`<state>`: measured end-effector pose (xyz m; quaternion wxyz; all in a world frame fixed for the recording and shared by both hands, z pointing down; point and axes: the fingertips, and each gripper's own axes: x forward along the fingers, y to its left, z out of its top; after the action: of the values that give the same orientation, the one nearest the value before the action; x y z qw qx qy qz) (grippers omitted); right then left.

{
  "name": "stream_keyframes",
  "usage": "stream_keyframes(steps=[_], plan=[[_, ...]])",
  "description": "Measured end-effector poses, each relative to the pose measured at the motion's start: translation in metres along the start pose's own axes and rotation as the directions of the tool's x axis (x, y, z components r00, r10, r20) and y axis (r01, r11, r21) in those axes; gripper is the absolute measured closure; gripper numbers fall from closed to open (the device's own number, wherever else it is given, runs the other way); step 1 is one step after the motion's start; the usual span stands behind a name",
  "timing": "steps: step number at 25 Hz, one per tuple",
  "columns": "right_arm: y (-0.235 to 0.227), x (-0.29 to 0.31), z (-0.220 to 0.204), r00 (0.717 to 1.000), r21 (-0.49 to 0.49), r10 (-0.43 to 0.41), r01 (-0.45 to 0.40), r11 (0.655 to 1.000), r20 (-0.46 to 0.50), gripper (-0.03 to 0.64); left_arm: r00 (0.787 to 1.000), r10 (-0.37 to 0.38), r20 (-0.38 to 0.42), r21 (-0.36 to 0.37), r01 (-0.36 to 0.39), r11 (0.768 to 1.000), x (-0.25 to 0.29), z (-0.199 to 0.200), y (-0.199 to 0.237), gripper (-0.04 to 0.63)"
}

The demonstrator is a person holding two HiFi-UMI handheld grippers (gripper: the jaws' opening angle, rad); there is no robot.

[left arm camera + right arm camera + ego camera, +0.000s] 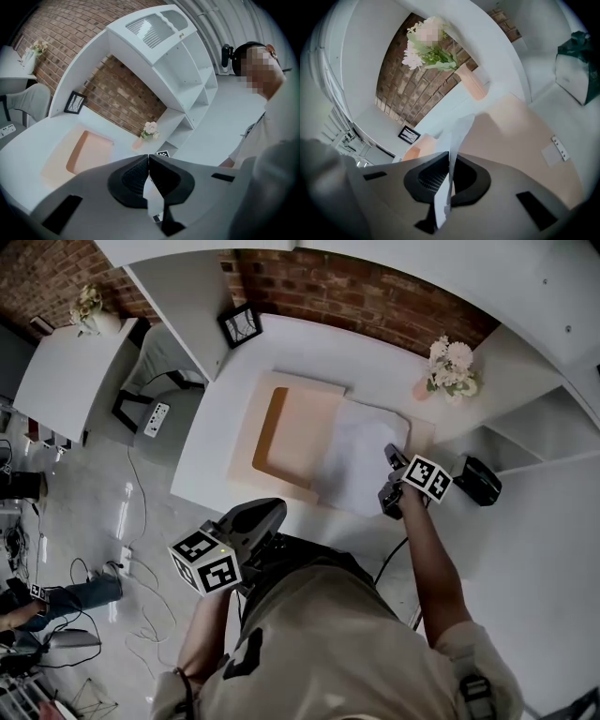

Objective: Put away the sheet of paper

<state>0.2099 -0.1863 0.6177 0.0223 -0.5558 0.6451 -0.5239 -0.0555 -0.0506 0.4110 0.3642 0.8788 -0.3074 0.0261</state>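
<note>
Between right tongs, paper sheet

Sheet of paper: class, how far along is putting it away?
Done: right tongs shut on the sheet of paper. In hand: its gripped edge is raised off the beige mat; the rest lies flat. Left: carrying it to storage; left tongs shut, empty.

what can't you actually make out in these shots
- Print on the sheet of paper: washed out in the head view, edge-on between the right tongs in the right gripper view.
- Near edge of the desk: partly behind the left tongs and the person's body, head view.
- Picture frame contents: too small everywhere.
- Dark object by the right tongs, head view: too blurred to name.
</note>
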Motion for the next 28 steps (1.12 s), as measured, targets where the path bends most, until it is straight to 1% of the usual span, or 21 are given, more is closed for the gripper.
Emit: stream_keyframes(steps=[8,14,18,23,28], plan=[[0.012,0.012,-0.003,0.997,0.061,0.076,-0.074,0.995,-0.03,0.589,0.998,0.055,-0.015,-0.01,-0.055,0.998,0.004,-0.011,-0.012,0.575],[0.012,0.013,-0.007,0.995,0.093,0.086,-0.082,0.992,-0.041,0.589,0.997,0.08,-0.023,-0.01,-0.08,0.997,0.001,-0.015,-0.016,0.575],[0.011,0.014,-0.006,0.995,0.106,0.093,-0.088,0.99,-0.039,0.589,0.997,0.075,-0.017,0.005,-0.075,0.997,0.004,-0.011,-0.016,0.575],[0.013,0.013,-0.004,0.995,0.125,0.094,-0.09,0.988,-0.024,0.589,0.999,0.048,-0.026,0.022,-0.048,0.999,0.006,-0.006,-0.017,0.575],[0.016,0.017,-0.004,0.996,0.13,0.087,-0.085,0.988,-0.01,0.589,0.999,0.033,-0.031,0.021,-0.032,0.999,0.002,-0.002,-0.003,0.575]])
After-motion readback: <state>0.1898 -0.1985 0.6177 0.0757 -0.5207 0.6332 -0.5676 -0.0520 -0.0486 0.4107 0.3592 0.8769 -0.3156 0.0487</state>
